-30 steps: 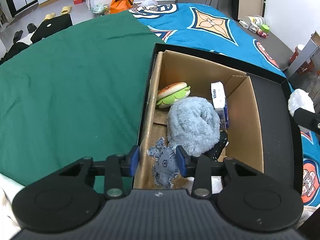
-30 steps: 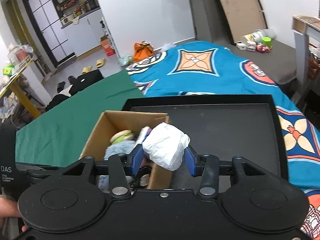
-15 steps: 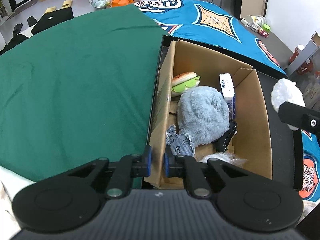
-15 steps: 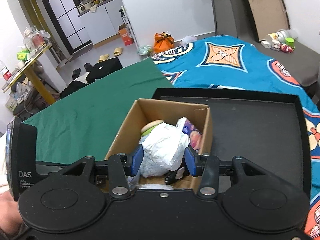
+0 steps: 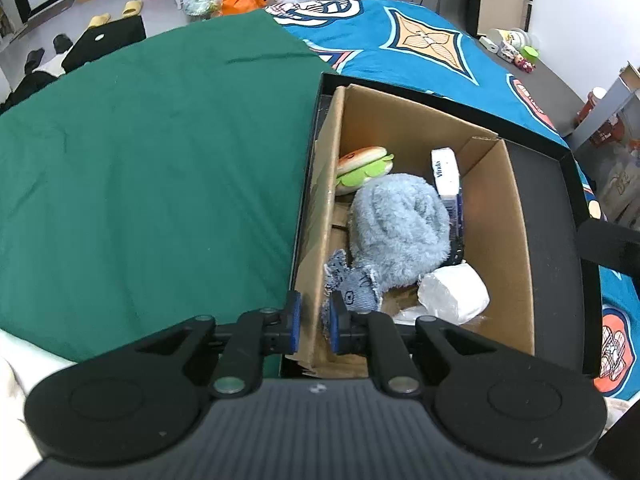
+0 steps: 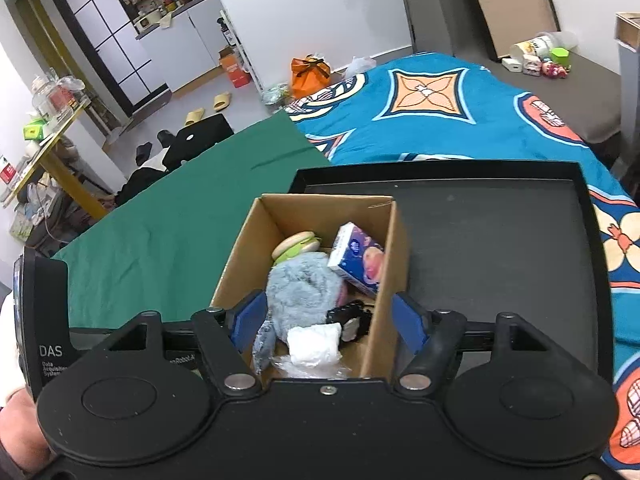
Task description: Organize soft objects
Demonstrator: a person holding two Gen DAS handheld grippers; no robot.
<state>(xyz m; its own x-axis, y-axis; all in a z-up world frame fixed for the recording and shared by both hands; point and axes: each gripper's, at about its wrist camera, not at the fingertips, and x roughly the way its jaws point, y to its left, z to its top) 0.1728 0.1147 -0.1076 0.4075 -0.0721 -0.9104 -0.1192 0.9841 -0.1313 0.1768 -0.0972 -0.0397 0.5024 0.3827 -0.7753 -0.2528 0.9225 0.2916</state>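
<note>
White wad (image 5: pixel 454 294) sits in the cardboard box (image 5: pixel 516 248), near right corner, against the fluffy blue plush (image 5: pixel 398 232). In my right wrist view the same wad (image 6: pixel 314 344) lies free between the blue pads, touching neither. Also in the box: burger plush (image 5: pixel 362 166) at the far left, tissue pack (image 5: pixel 446 174) standing against the far right of the plush, denim toy (image 5: pixel 354 288) at the near left, something small and black (image 6: pixel 348 316) beside the wad. Box sits at the left end of a black tray (image 5: pixel 556 184), which lies on the bed across the green cloth (image 5: pixel 160 160) and blue patterned cover (image 5: pixel 420 48).

Left tongs (image 5: pixel 314 322): narrow, pinching the box's near left wall, one pad outside, one inside.
Right tongs (image 6: pixel 328 320): wide, holding nothing, hovering over the box's near end.
</note>
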